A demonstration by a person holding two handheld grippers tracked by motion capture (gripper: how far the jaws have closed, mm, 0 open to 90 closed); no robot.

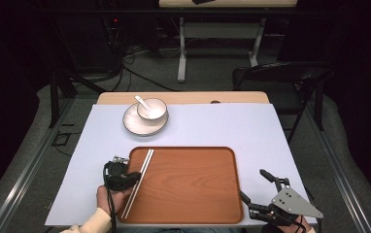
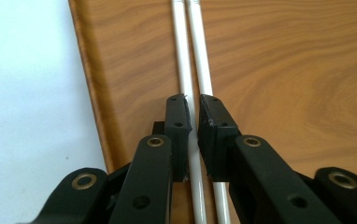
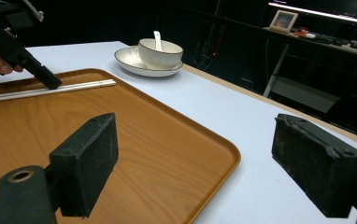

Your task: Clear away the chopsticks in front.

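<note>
A pair of white chopsticks (image 1: pixel 146 162) (image 2: pixel 190 46) (image 3: pixel 74 87) lies side by side on the left part of a brown wooden tray (image 1: pixel 188 184) (image 2: pixel 284 70) (image 3: pixel 120 140). My left gripper (image 1: pixel 136 175) (image 2: pixel 193 105) (image 3: pixel 50 81) is low over them, its jaws drawn together to a thin slit, tips down at the sticks. I cannot tell whether it pinches a stick. My right gripper (image 1: pixel 252 183) (image 3: pixel 200 154) hovers wide open at the tray's near right corner, holding nothing.
A white bowl (image 1: pixel 153 109) (image 3: pixel 160 51) with a spoon (image 1: pixel 141 102) stands on a plate (image 1: pixel 135 124) beyond the tray. A white cover (image 1: pixel 222 126) spans the table. A black folding chair (image 1: pixel 280 77) stands past the far right corner.
</note>
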